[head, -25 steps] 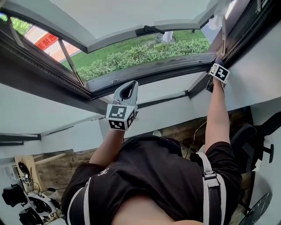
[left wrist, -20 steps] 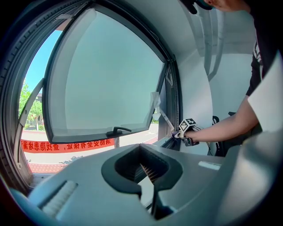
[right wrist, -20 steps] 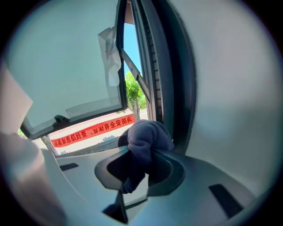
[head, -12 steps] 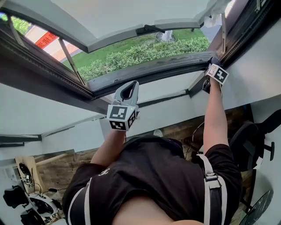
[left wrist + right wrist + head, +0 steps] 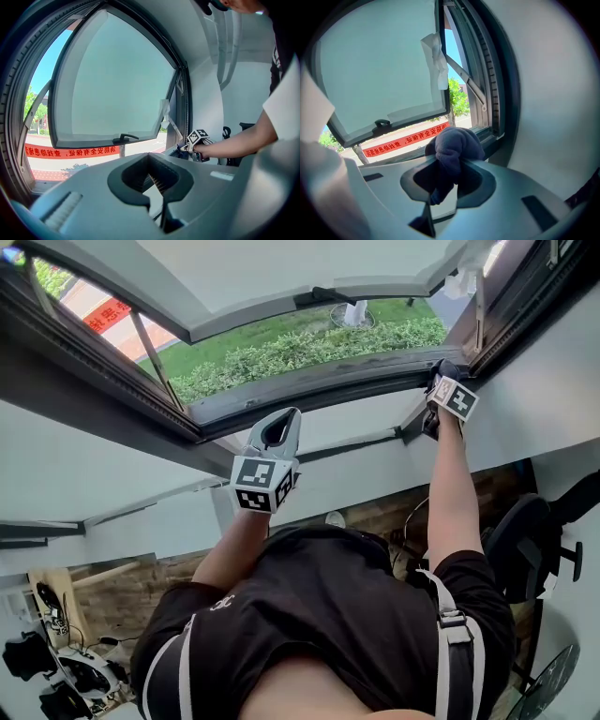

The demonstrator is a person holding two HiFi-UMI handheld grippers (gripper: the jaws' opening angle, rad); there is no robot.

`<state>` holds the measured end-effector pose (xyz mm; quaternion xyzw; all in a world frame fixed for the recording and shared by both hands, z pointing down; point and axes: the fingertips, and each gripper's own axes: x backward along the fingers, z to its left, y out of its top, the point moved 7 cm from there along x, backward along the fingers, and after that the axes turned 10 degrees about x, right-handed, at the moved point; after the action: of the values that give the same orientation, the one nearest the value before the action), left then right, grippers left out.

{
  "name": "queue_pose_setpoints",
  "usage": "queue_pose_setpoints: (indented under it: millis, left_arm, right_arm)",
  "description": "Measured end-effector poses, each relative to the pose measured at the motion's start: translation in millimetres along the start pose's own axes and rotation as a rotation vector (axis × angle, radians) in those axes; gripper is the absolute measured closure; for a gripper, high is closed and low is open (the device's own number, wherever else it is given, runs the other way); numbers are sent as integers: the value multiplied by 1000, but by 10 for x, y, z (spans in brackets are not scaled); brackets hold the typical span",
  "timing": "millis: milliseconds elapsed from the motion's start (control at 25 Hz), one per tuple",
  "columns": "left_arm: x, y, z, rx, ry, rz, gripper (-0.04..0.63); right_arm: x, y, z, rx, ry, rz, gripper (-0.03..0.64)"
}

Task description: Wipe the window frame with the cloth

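Hanging in the air on the left, the left gripper [image 5: 278,430] points up toward the open window. Its two jaws are pressed together, and nothing is between them. It is below the dark window frame [image 5: 309,395] and apart from it.

In the middle, the window pane [image 5: 281,273] is swung out. A green hedge [image 5: 300,352] and a red banner [image 5: 105,317] show outside. A small white scrap [image 5: 436,58] sticks to the edge of the pane.

On the right, the right gripper [image 5: 442,377] is up at the bottom right corner of the frame. Its jaws are squeezed tight on the cloth [image 5: 457,145]. The cloth is dark blue and bunched into a ball. Most of it pokes out past the jaw tips, toward the frame. A thin tail of it hangs back between the jaws. I cannot tell if the cloth touches the frame.
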<state>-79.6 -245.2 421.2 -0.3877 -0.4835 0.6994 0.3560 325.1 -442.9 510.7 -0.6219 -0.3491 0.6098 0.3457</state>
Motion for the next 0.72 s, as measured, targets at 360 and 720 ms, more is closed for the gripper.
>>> queue_pose_setpoints:
  millis: [360, 720]
  left_arm:
    - [20, -25, 8, -6, -11, 5, 588]
    - [77, -67, 19, 7, -16, 10, 588]
  right_arm:
    - [57, -98, 251, 8, 48, -11, 529]
    - [125, -134, 432, 42, 85, -5, 529]
